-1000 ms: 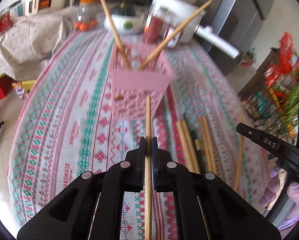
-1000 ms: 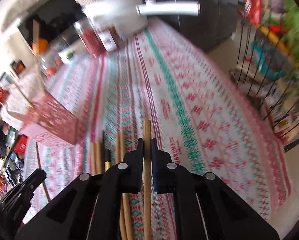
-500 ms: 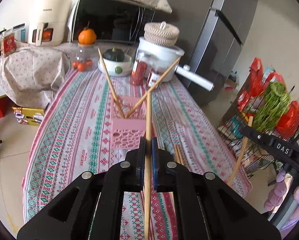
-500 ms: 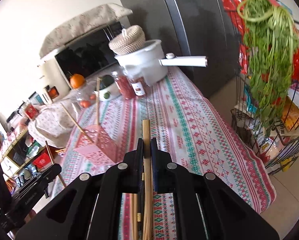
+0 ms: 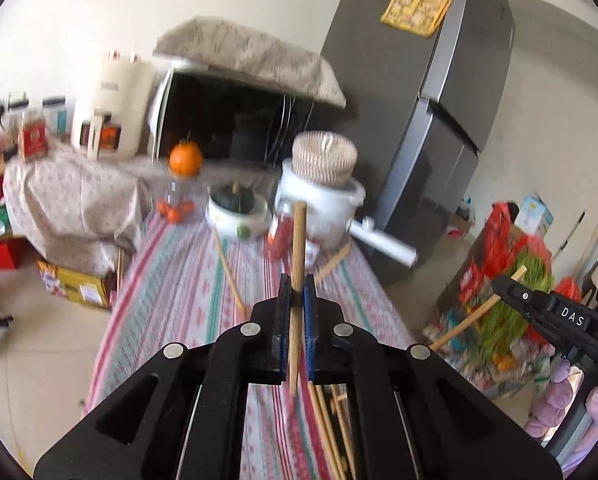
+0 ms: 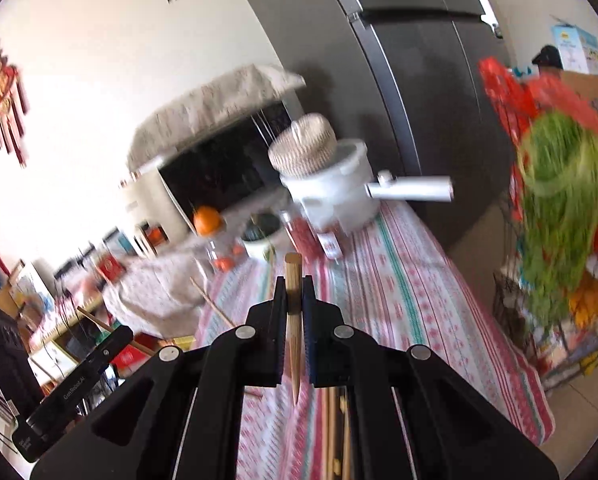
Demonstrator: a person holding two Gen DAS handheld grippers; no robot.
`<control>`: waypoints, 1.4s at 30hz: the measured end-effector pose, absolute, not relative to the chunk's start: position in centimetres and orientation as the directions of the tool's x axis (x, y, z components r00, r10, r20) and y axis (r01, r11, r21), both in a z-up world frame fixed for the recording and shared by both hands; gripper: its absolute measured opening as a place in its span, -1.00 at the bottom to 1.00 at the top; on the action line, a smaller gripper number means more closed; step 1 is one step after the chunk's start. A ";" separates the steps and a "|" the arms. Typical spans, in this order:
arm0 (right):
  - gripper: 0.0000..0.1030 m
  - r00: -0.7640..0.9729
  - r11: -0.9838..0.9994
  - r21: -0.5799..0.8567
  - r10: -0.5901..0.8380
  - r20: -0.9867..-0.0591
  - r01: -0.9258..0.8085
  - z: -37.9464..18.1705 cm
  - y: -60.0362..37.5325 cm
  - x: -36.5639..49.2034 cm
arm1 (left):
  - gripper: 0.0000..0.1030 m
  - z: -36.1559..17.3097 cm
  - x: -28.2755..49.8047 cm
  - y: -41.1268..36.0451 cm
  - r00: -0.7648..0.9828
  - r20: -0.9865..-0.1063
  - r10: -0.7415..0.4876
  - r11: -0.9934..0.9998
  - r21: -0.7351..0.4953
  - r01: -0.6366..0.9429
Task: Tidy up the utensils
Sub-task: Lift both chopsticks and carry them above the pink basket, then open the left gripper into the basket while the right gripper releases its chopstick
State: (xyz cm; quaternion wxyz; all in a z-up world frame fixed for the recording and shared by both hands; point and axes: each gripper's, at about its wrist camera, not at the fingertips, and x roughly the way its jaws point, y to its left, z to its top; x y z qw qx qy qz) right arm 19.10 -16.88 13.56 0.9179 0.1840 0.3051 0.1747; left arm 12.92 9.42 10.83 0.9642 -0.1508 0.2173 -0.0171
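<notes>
Above the striped tablecloth [image 5: 187, 280] of the worktop, the left gripper [image 5: 297, 304] was pinching a wooden chopstick [image 5: 297, 280] between its two blue-padded fingers [image 5: 285, 320]. That chopstick stood nearly upright in the left wrist view, blunt end up and pointed tip hanging below the pads, clear of the cloth. The right gripper [image 6: 295, 304] was likewise pressed together on a second chopstick [image 6: 293, 320], thick end uppermost and tapered tip down, also off the worktop. From the left wrist view the right gripper [image 5: 503, 284] showed at the right edge with its chopstick slanting down to the left, and a hand in a lilac glove [image 5: 555, 412] sat beneath it. From the right wrist view the left gripper [image 6: 115, 340] appeared low at the left with its stick angled up to the left.

More chopsticks [image 5: 331, 432] lay loose on the cloth just below the left gripper, partly hidden by its body; the same bundle [image 6: 335, 432] showed under the right one. Two further sticks [image 5: 229, 272] leaned upward from behind the left gripper, their lower ends hidden. Farther back on the worktop stood a white pot [image 5: 323, 208] topped by a woven lid [image 5: 325, 158], a red-filled jar [image 5: 283, 232], a white bowl [image 5: 239, 216] and an orange [image 5: 185, 159] on a clear jar. A grey fridge [image 5: 427, 100] rose behind.
</notes>
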 end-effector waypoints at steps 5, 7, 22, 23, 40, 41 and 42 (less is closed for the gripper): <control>-0.85 0.787 0.846 0.481 0.453 -0.419 -0.230 17.2 -16.4 21.4 | -0.90 14.8 14.8 10.2 0.932 -0.357 -0.057 0.958 -0.282 -0.049; -0.85 0.791 0.837 0.492 0.462 -0.401 -0.239 17.9 -16.0 22.3 | -0.90 15.4 15.5 10.4 0.937 -0.345 -0.043 0.960 -0.273 -0.057; -0.85 0.757 0.847 0.473 0.470 -0.454 -0.242 14.9 -10.1 27.2 | -0.71 10.5 20.0 14.9 0.913 -0.408 0.016 0.929 -0.331 -0.164; -0.85 0.753 0.848 0.472 0.469 -0.461 -0.239 14.6 -9.8 27.4 | -0.70 10.7 19.7 15.1 0.915 -0.402 0.023 0.928 -0.332 -0.169; 0.25 0.761 0.904 0.334 0.411 -0.503 -0.267 10.1 -6.3 26.8 | -0.08 10.7 18.5 12.8 0.909 -0.414 0.050 0.953 -0.253 -0.168; 0.26 0.767 0.911 0.317 0.397 -0.504 -0.263 10.1 -6.6 26.5 | -0.08 10.7 18.5 12.6 0.907 -0.417 0.056 0.955 -0.243 -0.171; 0.27 0.770 0.917 0.305 0.386 -0.507 -0.258 10.1 -6.8 26.2 | -0.04 10.6 18.5 12.2 0.906 -0.419 0.063 0.958 -0.230 -0.173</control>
